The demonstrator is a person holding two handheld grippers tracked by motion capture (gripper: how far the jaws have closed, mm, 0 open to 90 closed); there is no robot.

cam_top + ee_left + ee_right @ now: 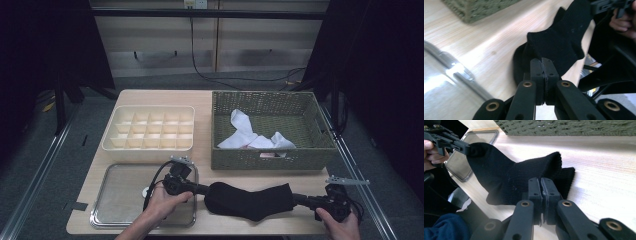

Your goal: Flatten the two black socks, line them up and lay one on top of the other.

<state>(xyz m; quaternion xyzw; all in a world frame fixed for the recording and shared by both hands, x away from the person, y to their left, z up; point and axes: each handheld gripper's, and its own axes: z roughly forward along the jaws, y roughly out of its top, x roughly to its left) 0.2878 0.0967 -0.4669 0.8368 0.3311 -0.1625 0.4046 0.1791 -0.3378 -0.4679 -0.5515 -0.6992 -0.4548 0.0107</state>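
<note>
A light wooden table (pixel 205 100) carries everything, and its near edge is where the work sits. At the back right stands a green woven basket (pixel 270 160) with white cloth (pixel 245 132) bunched inside. To its left is a cream divider tray (pixel 148 147) of small square compartments, and in front of that, at the near left corner, lies a shiny metal tray (pixel 115 210). Along the front edge, between the metal tray and the right corner, a black sock (pixel 250 200) is stretched out flat between the two grippers, with the basket just behind it. The left gripper (pixel 200 189), held in the person's left hand (pixel 162 200) over the metal tray's right edge, has its jaws pinched tight on the sock's rounded end; in the left gripper view the fingers (pixel 536 72) meet with black fabric caught between them. The right gripper (pixel 300 199), held in the right hand (pixel 340 225) at the near right corner, grips the other end, its fingers (pixel 535 192) pressed together on the ribbed cuff.
</note>
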